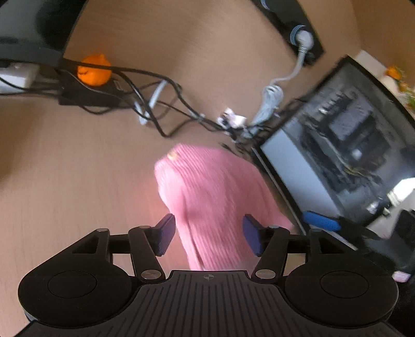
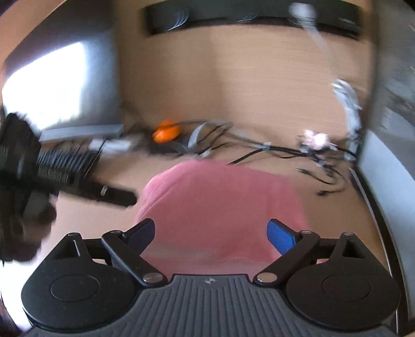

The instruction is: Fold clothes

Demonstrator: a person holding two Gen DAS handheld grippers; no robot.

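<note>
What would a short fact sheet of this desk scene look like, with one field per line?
surface: wooden desk
clothing: pink knit garment, bunched on the desk, blurred
left gripper: jaws apart, garment between them, pads not pressing it
right gripper: jaws apart above the garment
behind the garment: tangle of black cables, small orange object
right side: dark screen
far edge: white cord plugged into a black strip
fold: cannot tell
</note>
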